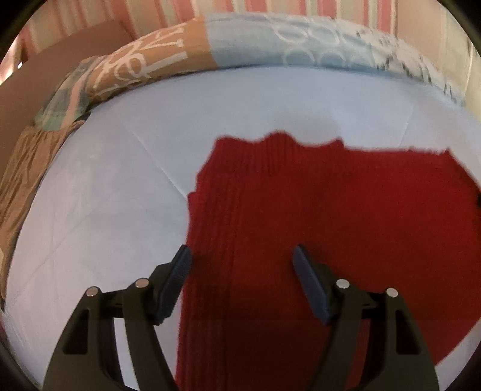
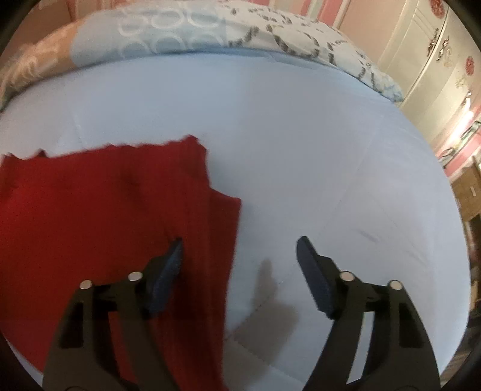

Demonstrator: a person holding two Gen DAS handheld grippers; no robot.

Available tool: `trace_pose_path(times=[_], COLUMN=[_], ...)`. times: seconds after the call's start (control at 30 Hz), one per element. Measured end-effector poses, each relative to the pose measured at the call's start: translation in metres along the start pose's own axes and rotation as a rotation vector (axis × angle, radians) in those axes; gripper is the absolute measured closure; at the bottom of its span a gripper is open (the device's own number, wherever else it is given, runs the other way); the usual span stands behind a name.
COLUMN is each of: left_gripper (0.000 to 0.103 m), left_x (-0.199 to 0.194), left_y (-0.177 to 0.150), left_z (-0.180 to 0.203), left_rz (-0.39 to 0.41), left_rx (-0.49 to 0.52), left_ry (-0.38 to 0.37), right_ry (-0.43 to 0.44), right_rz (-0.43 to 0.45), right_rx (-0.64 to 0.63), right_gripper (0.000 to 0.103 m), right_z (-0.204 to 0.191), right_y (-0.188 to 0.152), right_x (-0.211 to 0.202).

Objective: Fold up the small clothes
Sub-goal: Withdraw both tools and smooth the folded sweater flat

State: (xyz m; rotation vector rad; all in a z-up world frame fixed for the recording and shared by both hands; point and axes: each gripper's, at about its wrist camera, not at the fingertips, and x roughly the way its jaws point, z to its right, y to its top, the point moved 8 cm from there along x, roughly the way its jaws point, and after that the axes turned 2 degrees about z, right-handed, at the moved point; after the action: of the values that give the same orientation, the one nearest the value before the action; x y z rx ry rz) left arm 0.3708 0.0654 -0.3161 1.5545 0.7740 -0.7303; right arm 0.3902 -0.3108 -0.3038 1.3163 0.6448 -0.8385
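Two grippers, one garment, one bedsheet, one patterned quilt.

Left gripper point(image 1: 242, 251): spread wide, nothing clasped. Left fingertip point(image 1: 184, 255) over the garment's left edge, right fingertip over the ribbed knit; contact with the cloth impossible to judge.

Right gripper point(image 2: 240, 245): likewise spread wide, nothing held. Left fingertip point(image 2: 176, 248) over the garment's right side, right fingertip point(image 2: 304, 249) over bare sheet.

One red ribbed knit garment point(image 1: 315, 210), lying flat on the pale blue bedsheet point(image 1: 105, 195), a narrower strip running along each side edge. In the right wrist view, the same red garment point(image 2: 105, 210) filling the left half, with bare sheet point(image 2: 330, 150) to the right.

One patterned quilt point(image 1: 270, 42) bunched along the far edge of the sheet, tan at one end, light blue and white at the other. Striped pink wall point(image 1: 270, 7) behind. A white cupboard point(image 2: 436, 54) at upper right in the right wrist view.
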Motion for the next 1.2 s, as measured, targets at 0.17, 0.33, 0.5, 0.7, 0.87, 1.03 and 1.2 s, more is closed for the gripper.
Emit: trace_pose_path(times=[0.17,0.33,0.5,0.7,0.87,1.03,1.2], left_gripper=[0.032,0.03,0.029,0.029,0.029,0.029,0.029], left_x=[-0.047,-0.084,-0.119,-0.152,-0.155,-0.153,-0.142], left_y=[0.006,-0.003,-0.026,-0.051,-0.063,-0.072,-0.071], left_z=[-0.001,0.009,0.027,0.042,0.052,0.065,0.074], left_rz=[0.077,0.103,0.133,0.191,0.191,0.186,0.181], left_rx=[-0.01,-0.043,-0.067,-0.034,-0.022,-0.011,-0.004], left_ry=[-0.014,-0.036,-0.053,-0.035,-0.051,-0.058,-0.057], right_ry=[0.099,0.314,0.317,0.308,0.32,0.344,0.358], right_rz=[0.082,0.091,0.121,0.133,0.115,0.107,0.079], right_rx=[0.016,0.066,0.076,0.063,0.096,0.083,0.119], right_gripper=[0.031,0.027,0.027,0.027,0.027,0.027,0.027], right_z=[-0.004,-0.022,-0.013,0.006,0.014,0.008,0.007], right_y=[-0.004,-0.025,-0.05,-0.074,-0.086,-0.094,-0.095], right_x=[-0.053,-0.088,-0.11,-0.125,-0.12,-0.111,-0.09])
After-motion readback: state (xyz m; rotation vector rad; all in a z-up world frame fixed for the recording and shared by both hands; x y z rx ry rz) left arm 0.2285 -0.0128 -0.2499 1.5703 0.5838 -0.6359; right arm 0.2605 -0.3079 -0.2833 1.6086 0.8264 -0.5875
